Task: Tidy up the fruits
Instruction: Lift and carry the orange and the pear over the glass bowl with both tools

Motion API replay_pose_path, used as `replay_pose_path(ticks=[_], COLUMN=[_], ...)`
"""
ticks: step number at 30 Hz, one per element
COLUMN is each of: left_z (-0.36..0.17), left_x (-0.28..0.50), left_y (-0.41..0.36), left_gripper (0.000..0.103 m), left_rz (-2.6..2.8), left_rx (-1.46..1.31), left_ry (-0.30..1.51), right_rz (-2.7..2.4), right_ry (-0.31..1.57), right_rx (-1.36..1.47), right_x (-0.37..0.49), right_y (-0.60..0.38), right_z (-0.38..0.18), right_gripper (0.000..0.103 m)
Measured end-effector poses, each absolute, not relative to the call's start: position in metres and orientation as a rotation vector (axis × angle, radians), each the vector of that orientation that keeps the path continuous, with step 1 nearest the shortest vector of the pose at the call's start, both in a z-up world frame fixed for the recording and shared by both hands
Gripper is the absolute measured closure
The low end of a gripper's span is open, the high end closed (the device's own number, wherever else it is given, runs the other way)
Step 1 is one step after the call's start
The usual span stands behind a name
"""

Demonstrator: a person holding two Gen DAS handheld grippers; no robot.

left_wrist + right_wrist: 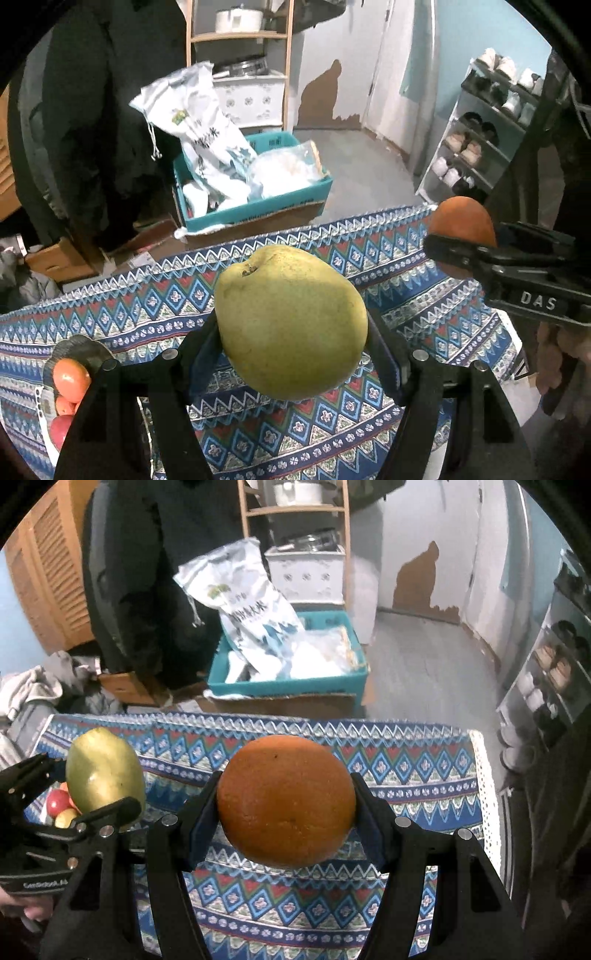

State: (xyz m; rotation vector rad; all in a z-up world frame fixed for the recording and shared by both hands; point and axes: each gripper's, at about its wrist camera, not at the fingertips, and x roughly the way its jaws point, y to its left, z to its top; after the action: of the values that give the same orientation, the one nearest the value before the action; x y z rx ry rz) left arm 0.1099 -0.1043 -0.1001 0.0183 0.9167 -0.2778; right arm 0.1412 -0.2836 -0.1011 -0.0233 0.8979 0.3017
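Note:
My left gripper point(293, 332) is shut on a green pear point(291, 321) and holds it above the patterned tablecloth point(369, 266). My right gripper point(286, 805) is shut on an orange point(286, 801), also held above the cloth. In the left wrist view the right gripper point(465, 254) with its orange point(461, 221) shows at the right. In the right wrist view the left gripper point(92, 794) with the pear point(105, 771) shows at the left. A dark plate point(74, 350) at the table's left holds several red and orange fruits point(70, 380), which also show in the right wrist view point(59, 803).
Beyond the table's far edge, a teal crate point(258, 210) with white bags stands on the floor. A shoe rack point(480, 129) stands at the right. A wooden shelf point(240, 37) and dark hanging clothes point(92, 110) are behind.

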Motion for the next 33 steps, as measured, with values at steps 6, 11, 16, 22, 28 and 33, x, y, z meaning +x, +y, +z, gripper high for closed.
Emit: replay_pose_path(ticks=[6,11,16,22,28,33], left_z=[-0.081,-0.068,-0.058,-0.056,-0.060,-0.065], left_x=[0.091,0.081,0.069,0.059,0.049,0.041], left_y=[-0.092,-0.074,-0.055,-0.032,-0.006,0.020], left_gripper=[0.029,0.029,0.029,0.029,0.029,0.029], left_rz=[-0.281,-0.270,-0.249,-0.215,-0.180,-0.142], left_rx=[0.027,0.005,0.010,-0.010,-0.028,-0.056], left_ry=[0.886,0.870,0.846,0.842,0.846,0.855], right_rz=[0.346,0.384,0.426,0.475,0.527,0.572], right_ry=[0.855,0.835,0.800,0.768,0.771,0.770], right_rx=[-0.025,-0.036,-0.046,-0.056,-0.082,-0.101], right_x=[0.132,0.125,0.117,0.110,0.107,0.105], right_y=[-0.270,-0.256,-0.238,-0.217,-0.188,-0.161], right_z=[-0.078,-0.066,-0.051,-0.039,-0.037,-0.036], right_gripper=[0.037,0.037,0.037,0.037,0.037,0.037])
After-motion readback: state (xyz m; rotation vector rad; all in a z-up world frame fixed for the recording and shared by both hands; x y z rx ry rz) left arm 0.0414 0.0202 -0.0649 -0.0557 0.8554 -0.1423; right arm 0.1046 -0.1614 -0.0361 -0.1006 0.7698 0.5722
